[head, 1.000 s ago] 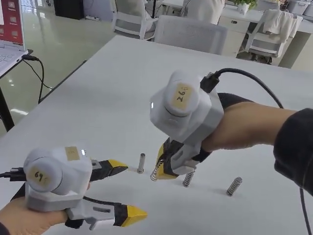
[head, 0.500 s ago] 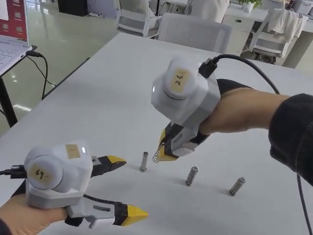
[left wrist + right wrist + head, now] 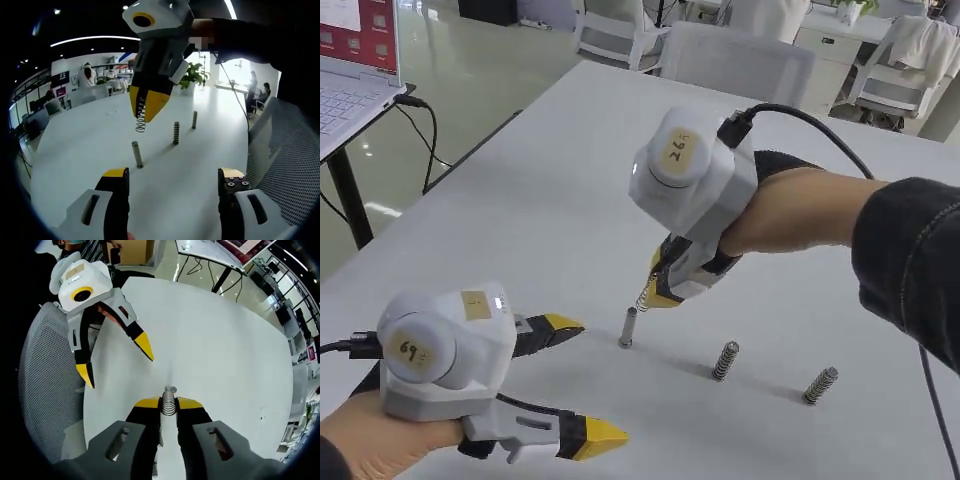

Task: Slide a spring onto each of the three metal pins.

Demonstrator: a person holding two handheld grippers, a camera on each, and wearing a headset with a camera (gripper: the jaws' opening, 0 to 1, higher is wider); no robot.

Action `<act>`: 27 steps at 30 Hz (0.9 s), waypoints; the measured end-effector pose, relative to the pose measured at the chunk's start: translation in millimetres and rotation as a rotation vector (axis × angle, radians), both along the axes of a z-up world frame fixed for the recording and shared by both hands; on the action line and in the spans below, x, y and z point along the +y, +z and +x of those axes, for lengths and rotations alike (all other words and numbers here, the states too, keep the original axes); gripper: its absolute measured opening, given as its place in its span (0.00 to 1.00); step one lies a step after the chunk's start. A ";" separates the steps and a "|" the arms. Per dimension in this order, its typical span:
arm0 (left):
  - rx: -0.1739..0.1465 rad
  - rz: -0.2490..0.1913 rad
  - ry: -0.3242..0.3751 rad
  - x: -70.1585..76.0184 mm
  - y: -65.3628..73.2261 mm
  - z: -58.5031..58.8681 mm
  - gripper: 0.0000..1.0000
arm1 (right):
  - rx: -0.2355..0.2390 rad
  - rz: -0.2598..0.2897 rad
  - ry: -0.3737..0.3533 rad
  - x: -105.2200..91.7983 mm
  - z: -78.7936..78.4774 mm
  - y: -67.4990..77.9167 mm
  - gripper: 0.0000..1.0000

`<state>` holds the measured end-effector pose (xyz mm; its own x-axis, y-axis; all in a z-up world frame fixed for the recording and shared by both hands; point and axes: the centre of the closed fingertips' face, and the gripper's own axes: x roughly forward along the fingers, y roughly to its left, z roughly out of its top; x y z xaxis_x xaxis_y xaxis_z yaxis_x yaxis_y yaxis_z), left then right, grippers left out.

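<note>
A white table (image 3: 510, 190) in an open office carries 3 upright metal pins in a row. The loose spring (image 3: 643, 297) is pinched between the yellow tips of the right gripper (image 3: 658, 290), whose jaws are closed down to the spring's width. It hangs tilted, its lower end just above the bare pin (image 3: 628, 327) and not on it. The left gripper view, looking across the table from low down, shows a clear gap between the spring's bottom coil and the pin's top, a gap that is hard to make out in the head view. The right gripper view looks along the spring instead, with the pin's round top just past its far end. To the right of the bare pin, the middle pin (image 3: 725, 360) and the far pin (image 3: 820, 385) each wear a spring already. The left gripper (image 3: 585, 380) sits low at the table's near side, jaws spread wide and holding nothing, its tips well apart from the bare pin. A black cable (image 3: 800, 115) runs from the right gripper. Beyond the table's left edge stands an open laptop (image 3: 355, 50), and grey chairs (image 3: 740, 55) line the far edge.
</note>
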<state>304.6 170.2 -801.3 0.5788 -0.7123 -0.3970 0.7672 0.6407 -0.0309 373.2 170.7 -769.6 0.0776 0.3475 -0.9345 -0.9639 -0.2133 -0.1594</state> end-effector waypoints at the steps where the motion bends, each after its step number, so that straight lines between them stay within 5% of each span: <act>1: 0.000 0.000 0.000 0.1 -0.2 0.1 0.71 | 0.000 -0.001 0.000 0.4 0.2 -0.5 0.13; 27: 0.030 -0.006 0.026 7.7 -8.7 1.8 0.66 | 0.024 -0.062 0.015 6.4 12.4 -31.5 0.13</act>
<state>306.4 177.9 -810.1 0.5849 -0.6999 -0.4099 0.7493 0.6598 -0.0574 385.6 177.1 -801.1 0.0499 0.2900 -0.9557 -0.9640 -0.2363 -0.1220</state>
